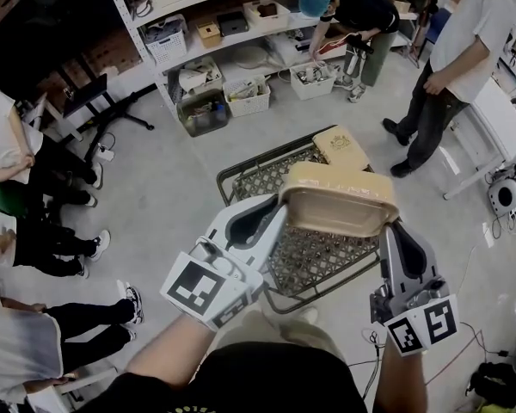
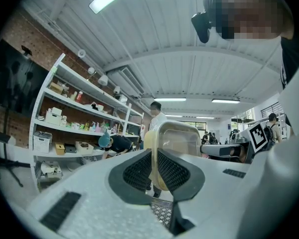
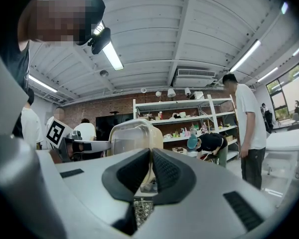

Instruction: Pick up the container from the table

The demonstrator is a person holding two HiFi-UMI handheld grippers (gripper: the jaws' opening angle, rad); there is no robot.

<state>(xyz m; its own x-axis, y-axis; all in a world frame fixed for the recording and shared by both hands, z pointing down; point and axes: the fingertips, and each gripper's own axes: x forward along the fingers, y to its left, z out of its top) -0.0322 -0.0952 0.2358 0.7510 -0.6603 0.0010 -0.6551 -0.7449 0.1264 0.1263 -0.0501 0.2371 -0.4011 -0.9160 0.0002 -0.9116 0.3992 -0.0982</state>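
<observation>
Left gripper [image 1: 282, 215], right gripper [image 1: 387, 229], both level

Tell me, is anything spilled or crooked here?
Nothing stands out. The container sits about level above the wire table, pinched at each end by the left gripper and the right gripper. Nothing is spilled. A second beige box lies on the table's far end.

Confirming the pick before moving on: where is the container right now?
Head view, centre: the container is held above the mesh table, left gripper clamped on its left rim, right gripper on its right.
</observation>
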